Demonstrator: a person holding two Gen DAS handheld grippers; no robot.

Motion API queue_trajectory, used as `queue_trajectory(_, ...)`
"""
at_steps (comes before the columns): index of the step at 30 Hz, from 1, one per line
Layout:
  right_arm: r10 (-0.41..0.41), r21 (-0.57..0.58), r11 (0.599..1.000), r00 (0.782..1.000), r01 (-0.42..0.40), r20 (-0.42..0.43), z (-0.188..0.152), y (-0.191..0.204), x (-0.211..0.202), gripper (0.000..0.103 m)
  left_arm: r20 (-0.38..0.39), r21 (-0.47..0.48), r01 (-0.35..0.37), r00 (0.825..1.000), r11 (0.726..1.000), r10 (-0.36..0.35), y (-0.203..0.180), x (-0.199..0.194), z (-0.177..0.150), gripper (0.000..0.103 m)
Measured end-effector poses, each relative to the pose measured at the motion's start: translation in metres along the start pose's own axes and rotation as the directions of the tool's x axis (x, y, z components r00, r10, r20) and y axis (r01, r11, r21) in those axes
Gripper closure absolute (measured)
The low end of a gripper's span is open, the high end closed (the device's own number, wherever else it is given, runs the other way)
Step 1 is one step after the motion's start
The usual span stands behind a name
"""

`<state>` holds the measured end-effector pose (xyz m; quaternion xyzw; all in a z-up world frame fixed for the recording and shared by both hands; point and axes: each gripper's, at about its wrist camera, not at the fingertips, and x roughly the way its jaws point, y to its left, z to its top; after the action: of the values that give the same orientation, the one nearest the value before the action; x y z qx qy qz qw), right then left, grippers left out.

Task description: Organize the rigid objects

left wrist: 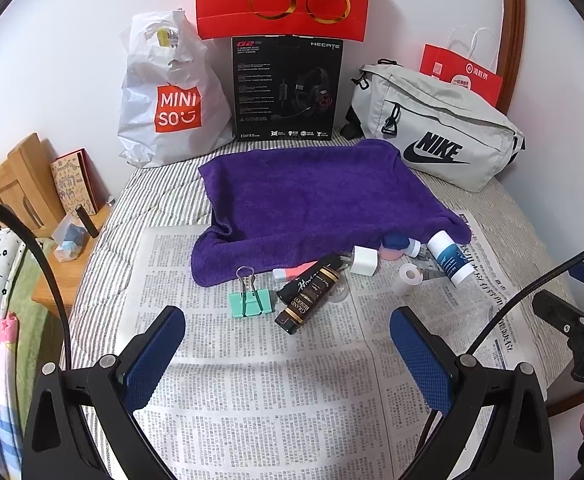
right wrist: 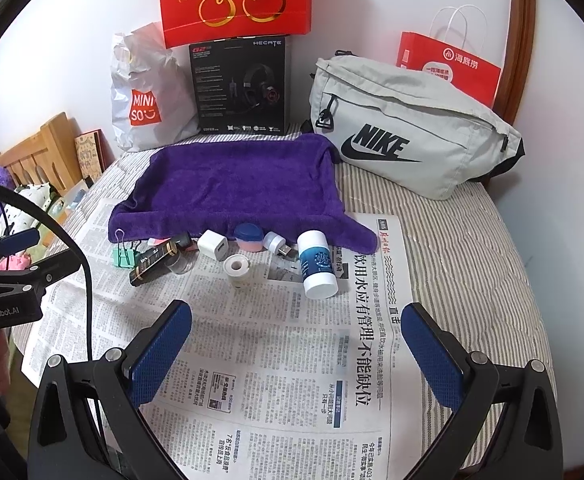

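Jaws on both my left gripper and right gripper gape wide and empty, held level above the newspaper on the bed, short of the small items strung along the purple towel, the white-capped bottle nearest right.
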<state>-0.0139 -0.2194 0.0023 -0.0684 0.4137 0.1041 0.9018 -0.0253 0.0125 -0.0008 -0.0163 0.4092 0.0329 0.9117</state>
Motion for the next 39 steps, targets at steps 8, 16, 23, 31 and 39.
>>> queue_trajectory(8, 0.014, 0.016, 1.0, 1.0, -0.013, -0.014, -0.001, -0.006, 0.01, 0.0, -0.018, -0.016, -0.015, 1.0, 1.0, 0.015, 0.009, 0.016, 0.001, 0.0)
queue_trajectory(16, 0.023, 0.046, 0.999, 0.999, -0.021, -0.045, -0.005, -0.018, 0.028, 0.0, -0.082, -0.014, -0.07, 0.994, 0.997, 0.069, 0.025, 0.051, -0.008, 0.0)
queue_trajectory(23, 0.022, 0.045, 0.999, 0.995, -0.017, -0.099, -0.011, -0.021, 0.049, 0.0, -0.152, -0.077, -0.063, 0.987, 0.995, 0.051, 0.045, 0.096, -0.015, 0.001)
queue_trajectory(31, 0.013, 0.036, 0.999, 0.988, -0.008, -0.153, -0.016, -0.023, 0.073, 0.0, -0.192, -0.082, -0.104, 0.978, 0.991, 0.087, 0.05, 0.133, -0.011, 0.004)
queue_trajectory(39, 0.016, 0.058, 0.998, 0.982, -0.005, -0.19, -0.016, -0.032, 0.092, 0.0, -0.212, -0.12, -0.119, 0.973, 0.986, 0.091, 0.048, 0.15, -0.007, 0.014)
